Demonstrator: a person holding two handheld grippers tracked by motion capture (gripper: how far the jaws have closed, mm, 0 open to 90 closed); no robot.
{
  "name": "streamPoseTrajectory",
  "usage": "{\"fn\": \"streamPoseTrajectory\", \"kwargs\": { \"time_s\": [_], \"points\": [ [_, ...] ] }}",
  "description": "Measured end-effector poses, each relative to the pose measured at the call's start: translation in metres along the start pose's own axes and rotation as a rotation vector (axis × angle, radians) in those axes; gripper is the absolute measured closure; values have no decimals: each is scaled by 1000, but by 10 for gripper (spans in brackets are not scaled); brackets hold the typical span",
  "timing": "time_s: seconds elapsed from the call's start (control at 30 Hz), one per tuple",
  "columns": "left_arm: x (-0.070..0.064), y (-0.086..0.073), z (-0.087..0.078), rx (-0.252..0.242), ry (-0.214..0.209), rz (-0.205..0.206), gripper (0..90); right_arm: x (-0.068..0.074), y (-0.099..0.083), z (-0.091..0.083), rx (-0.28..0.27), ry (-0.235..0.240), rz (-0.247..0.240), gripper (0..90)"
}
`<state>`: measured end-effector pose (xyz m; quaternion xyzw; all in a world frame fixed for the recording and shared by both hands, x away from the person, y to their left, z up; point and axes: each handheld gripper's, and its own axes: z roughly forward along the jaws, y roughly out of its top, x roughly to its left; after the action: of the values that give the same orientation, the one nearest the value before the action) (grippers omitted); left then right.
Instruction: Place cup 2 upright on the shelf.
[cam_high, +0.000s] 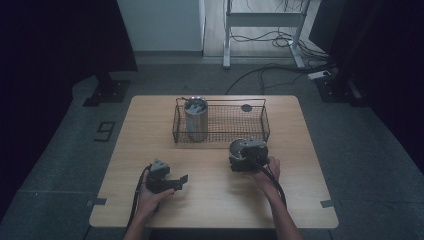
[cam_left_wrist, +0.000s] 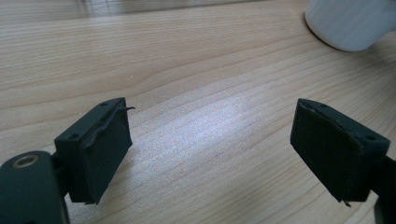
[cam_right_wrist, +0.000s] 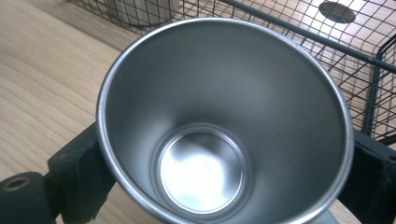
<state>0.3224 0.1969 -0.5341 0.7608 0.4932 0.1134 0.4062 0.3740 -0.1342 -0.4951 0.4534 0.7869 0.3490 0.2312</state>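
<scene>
Steel cup (cam_right_wrist: 224, 126) clamped betw. right gripper (cam_high: 248, 156) jaws, near table (cam_high: 150, 210) centre, just before wire basket (cam_high: 260, 131) front wall. Could clip that wall & slip if lifted too low. Left gripper (cam_high: 170, 183) open, empty, nr front edge.

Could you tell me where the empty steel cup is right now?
In the high view, the steel cup sits between the right tongs' jaws, just in front of the wire basket.
</scene>
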Motion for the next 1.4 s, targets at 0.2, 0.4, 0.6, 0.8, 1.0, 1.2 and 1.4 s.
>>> {"fn": "streamPoseTrajectory", "kwargs": {
  "time_s": [0.2, 0.4, 0.6, 0.8, 1.0, 1.2, 1.4],
  "points": [
    [1, 0, -1, -3, 1, -4, 124, 0, 0, -2, -16, -4, -4, 74],
    [1, 0, -2, -7, -1, -5, 124, 1, 0, -3, -16, -7, -19, 74],
    [2, 0, -2, -4, 0, -2, 124, 0, 0, -4, -23, -5, -19, 75],
    [1, 0, -2, -5, -2, -4, 124, -4, 1, -11, -45, 2, -4, 75],
    [1, 0, -3, -8, -1, -5, 124, -8, 4, -24, -85, 15, 11, 75],
    [1, -1, -1, 1, 2, -5, 125, -11, 7, -34, -133, 19, 23, 75],
    [3, -1, -1, -1, -2, -21, 128, -12, 7, -39, -147, 19, 27, 75]
  ]
}}
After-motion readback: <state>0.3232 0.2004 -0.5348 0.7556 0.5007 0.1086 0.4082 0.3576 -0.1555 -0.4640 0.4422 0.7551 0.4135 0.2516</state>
